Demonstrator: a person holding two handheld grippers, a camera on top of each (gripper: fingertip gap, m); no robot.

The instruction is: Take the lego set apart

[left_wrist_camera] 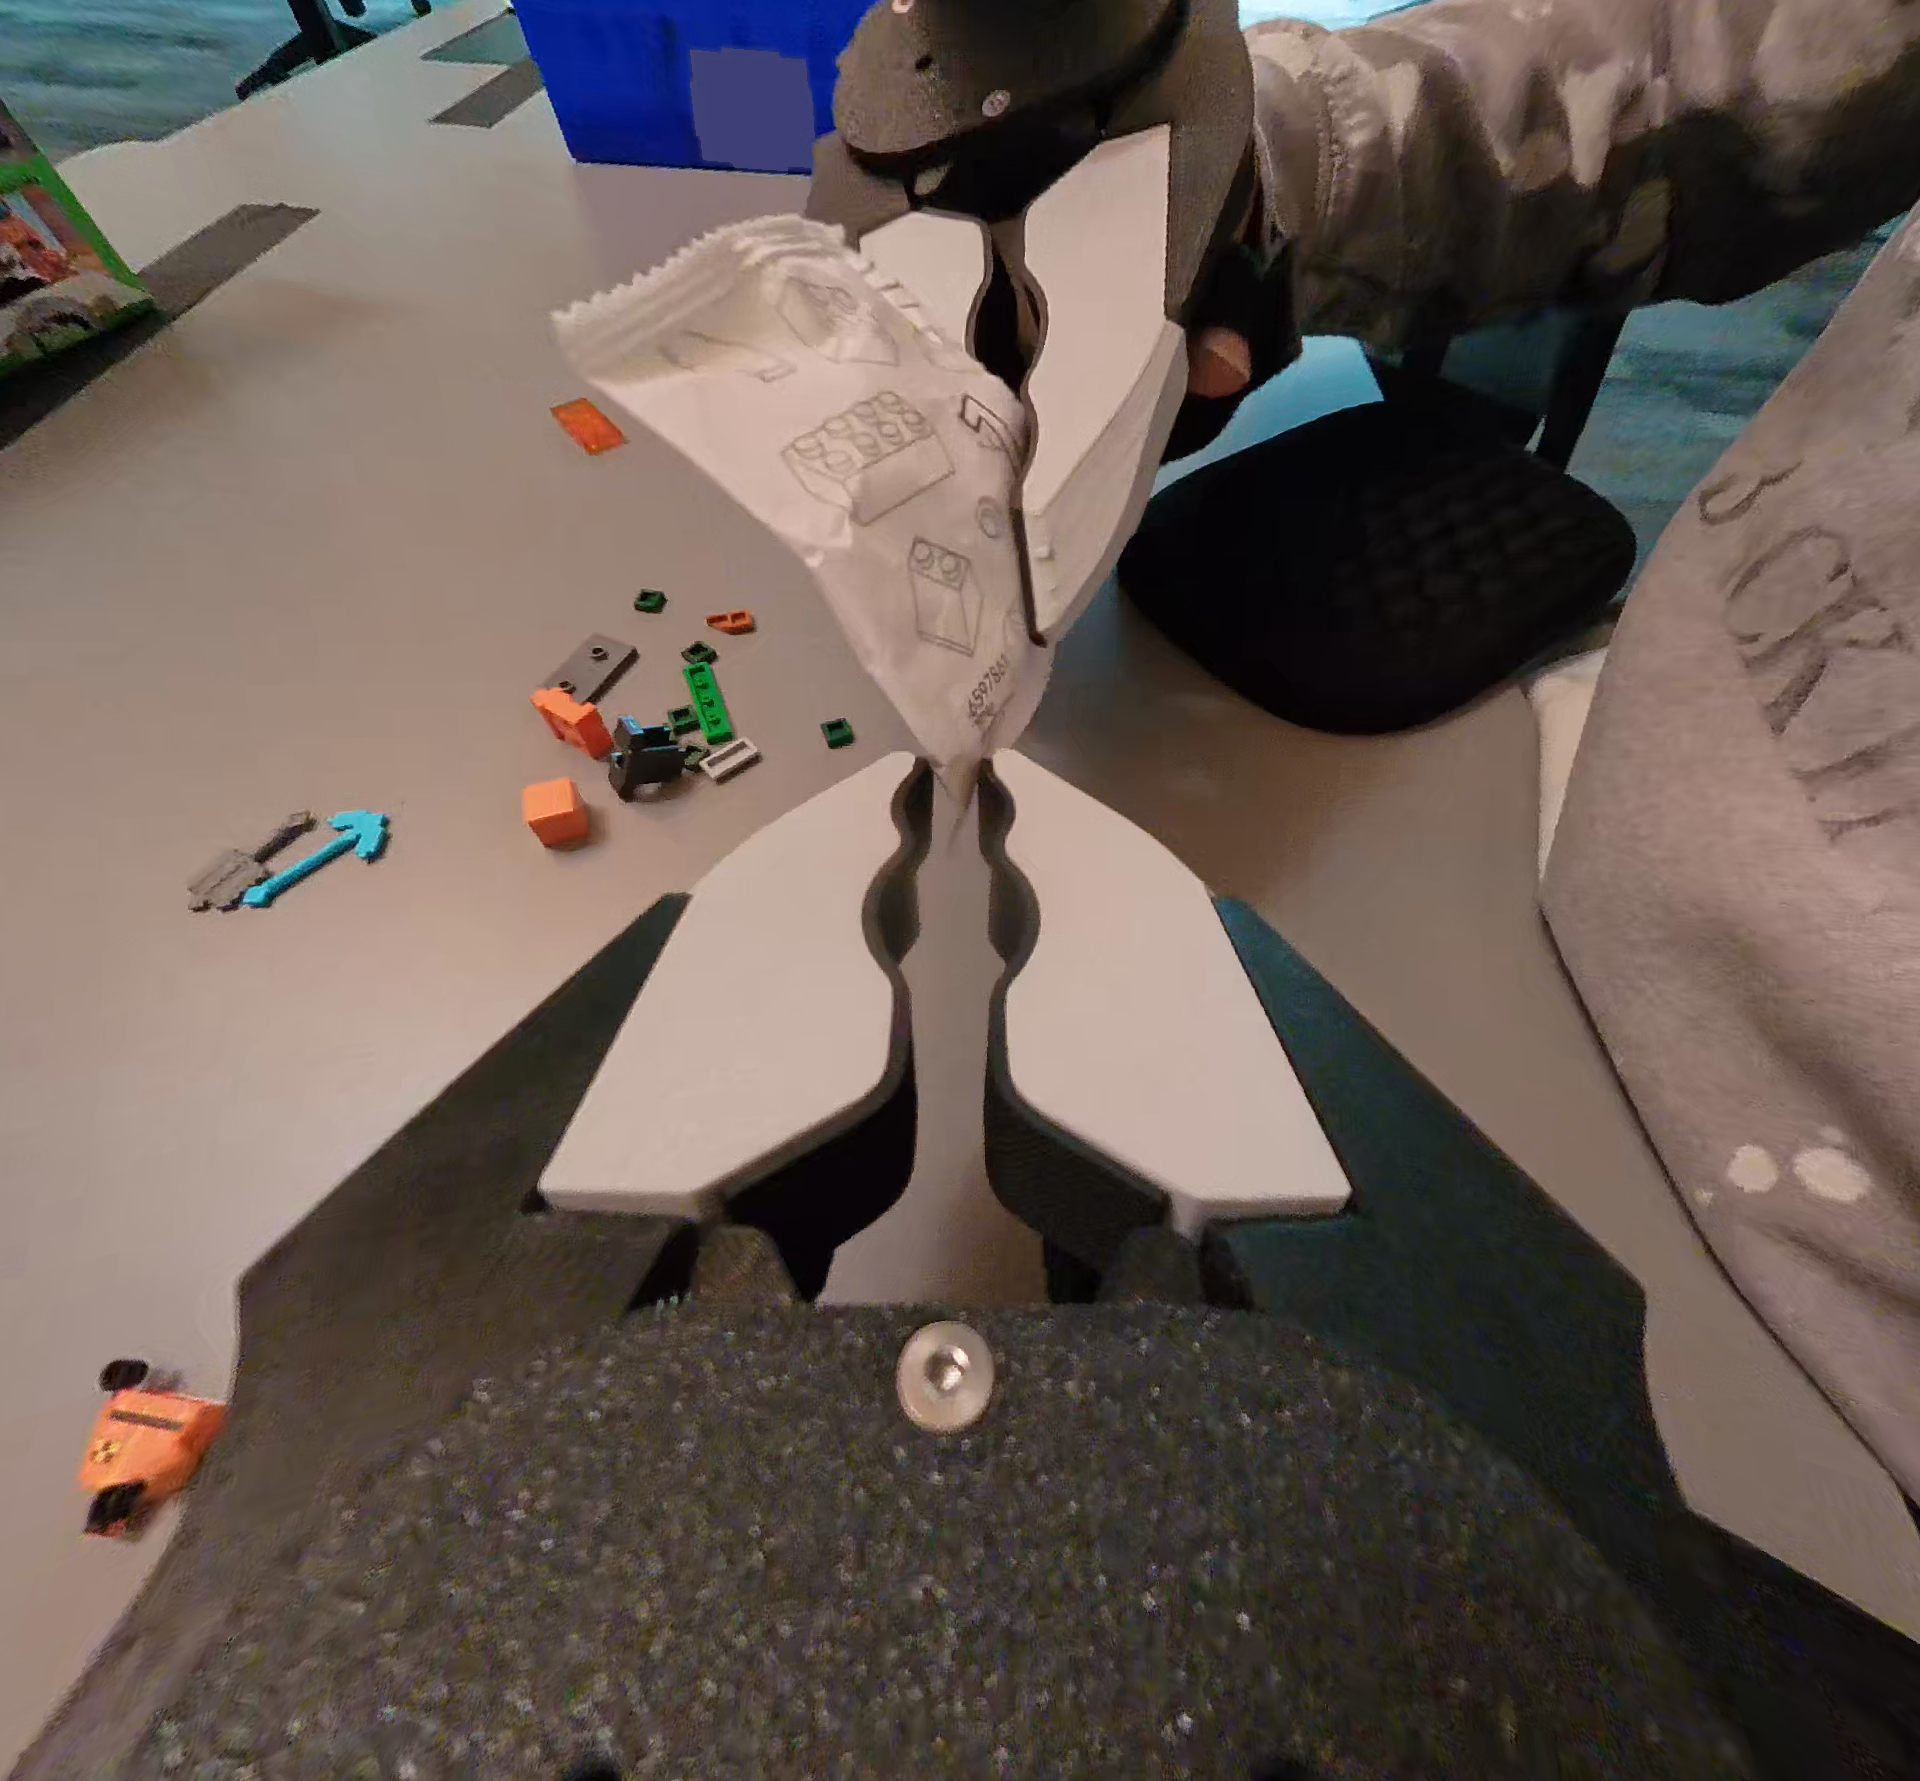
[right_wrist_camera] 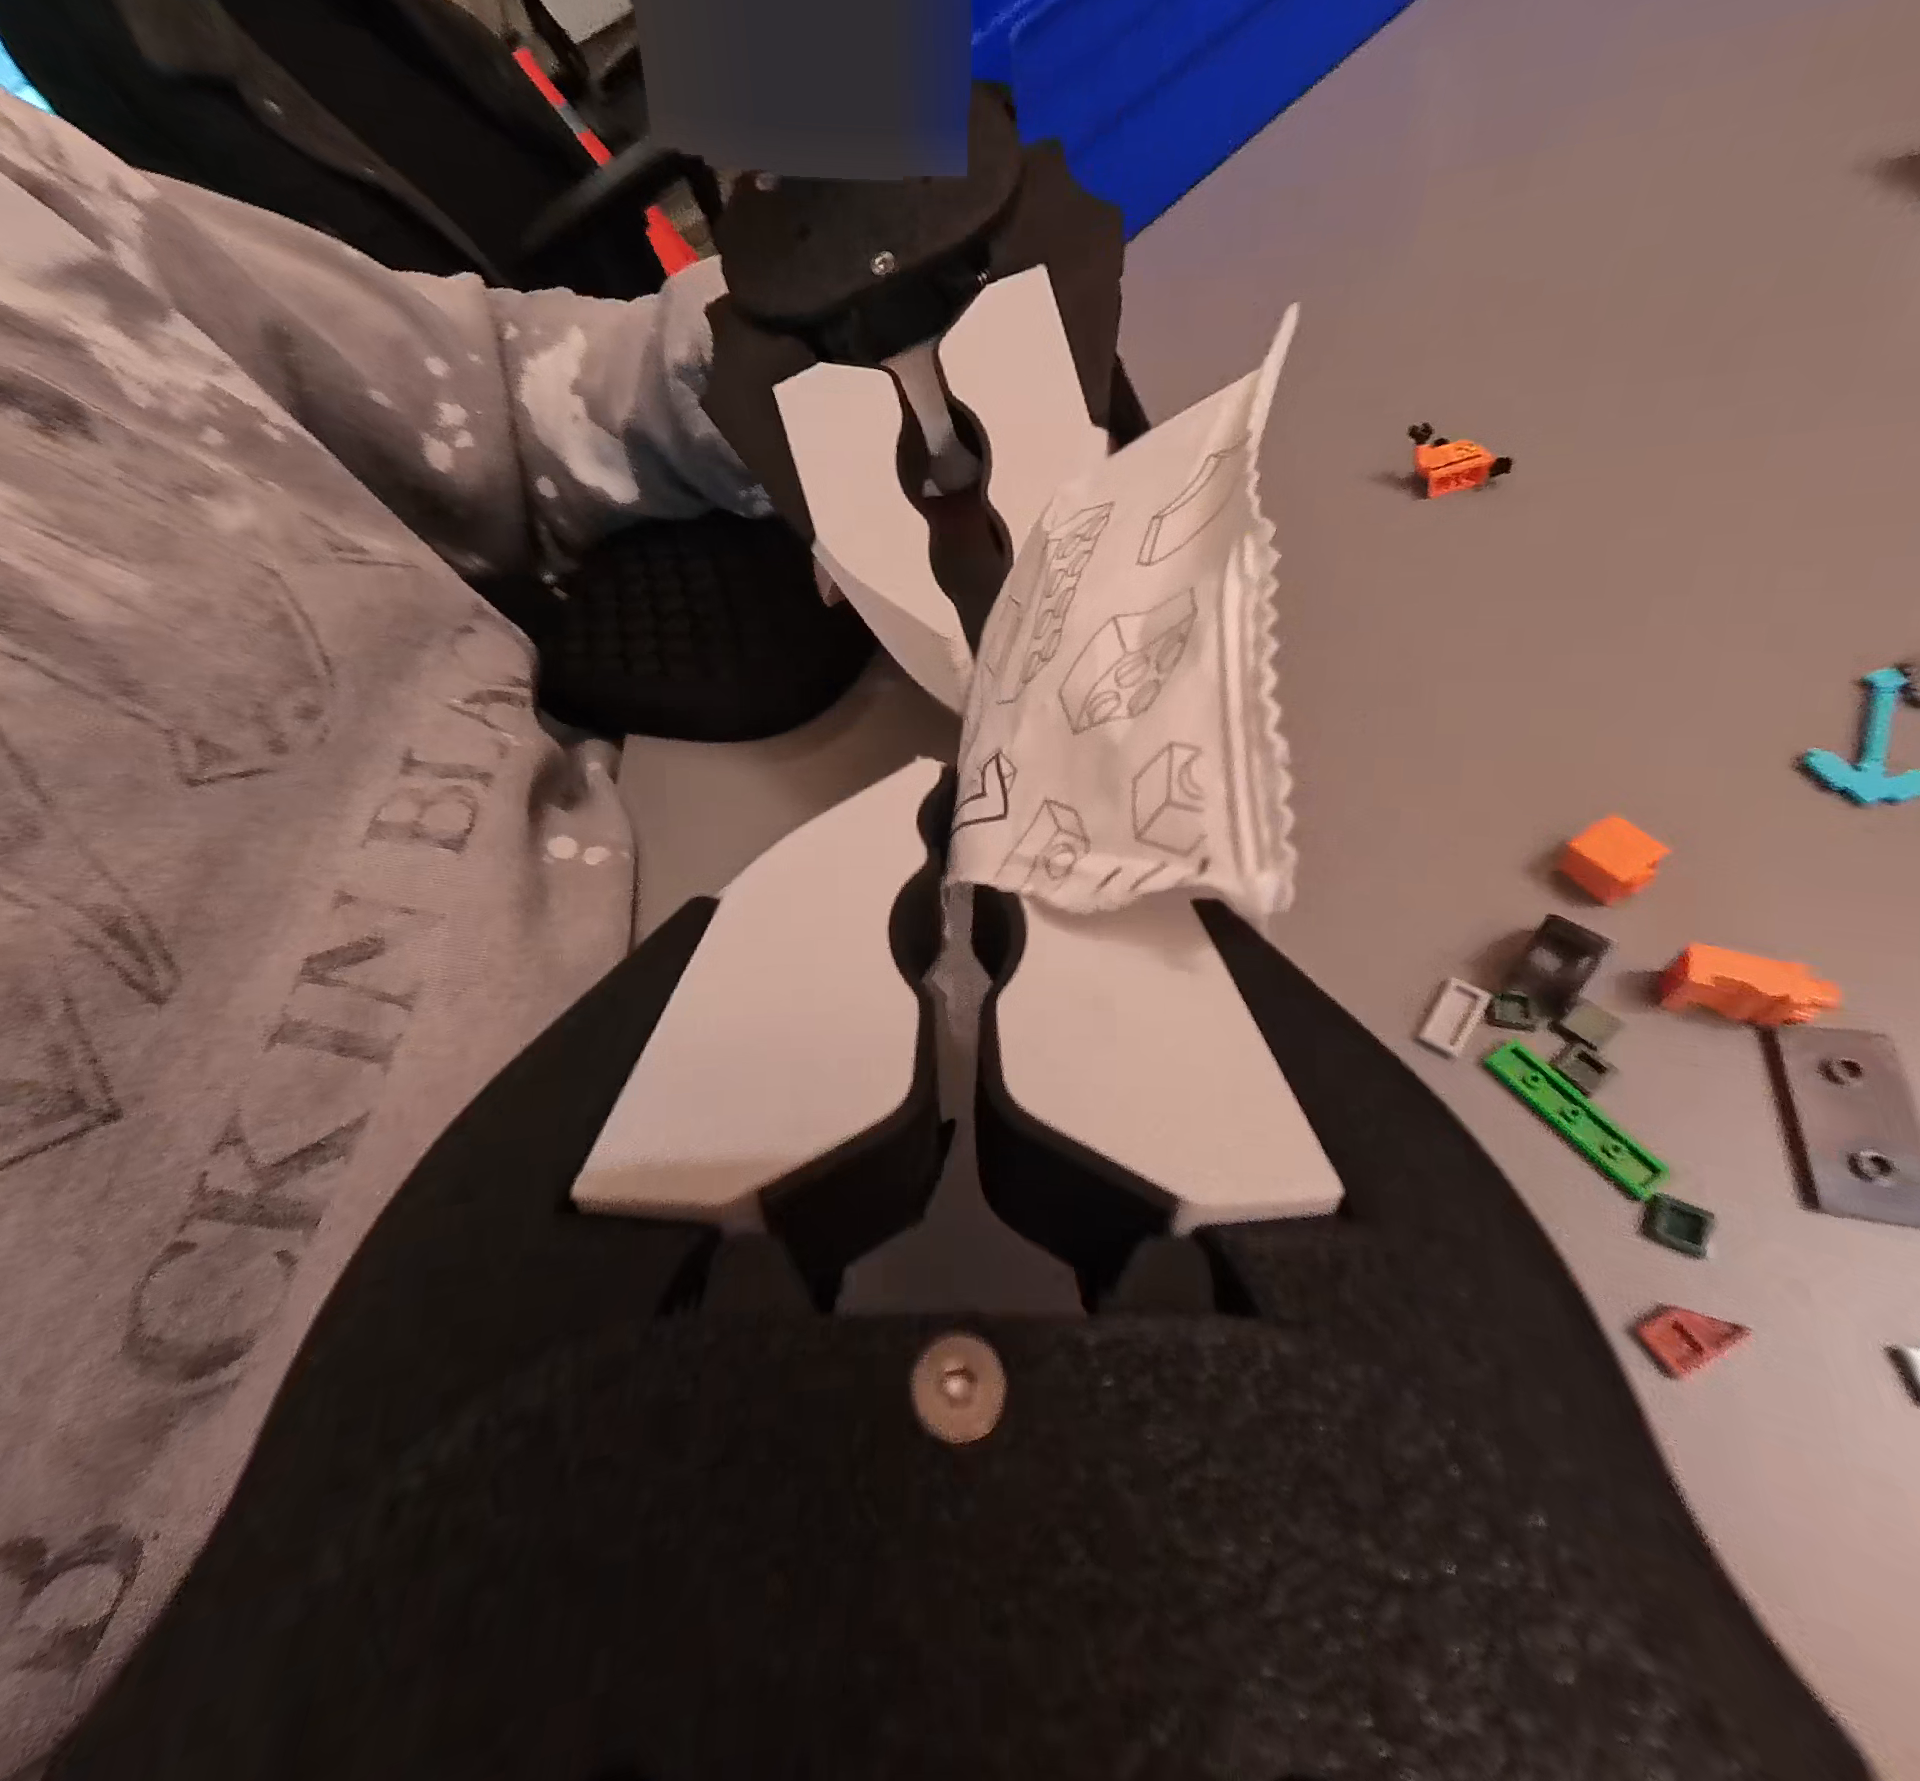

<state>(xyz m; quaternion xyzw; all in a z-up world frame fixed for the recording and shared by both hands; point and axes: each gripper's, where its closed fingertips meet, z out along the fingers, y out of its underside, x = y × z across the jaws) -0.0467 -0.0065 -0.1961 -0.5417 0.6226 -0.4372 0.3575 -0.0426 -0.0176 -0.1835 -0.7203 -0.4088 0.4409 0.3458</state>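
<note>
Paper bag pinched between both grippers above the table; loose lego pieces lie below.

The white paper bag [left_wrist_camera: 883, 484] is held in the air over the grey table [left_wrist_camera: 312, 484], stretched between the two tools. The left gripper [left_wrist_camera: 951, 781] has its jaws closed to a narrow slit on one corner of the bag; the right gripper [right_wrist_camera: 951, 858] has its jaws closed on the bag's edge. The lego pieces [left_wrist_camera: 644, 703], orange, green, dark and grey, lie scattered on the table well apart from both grippers, with a turquoise pickaxe [left_wrist_camera: 322, 853] and an orange piece [left_wrist_camera: 145, 1440] farther off. Risks, as judged: the left hold is only on a thin corner, so the paper may slip or tear if pulled; whether anything remains in the bag cannot be told, and contents could spill off the table edge nearby. A blue bin [left_wrist_camera: 665, 38] stands at the far side.
</note>
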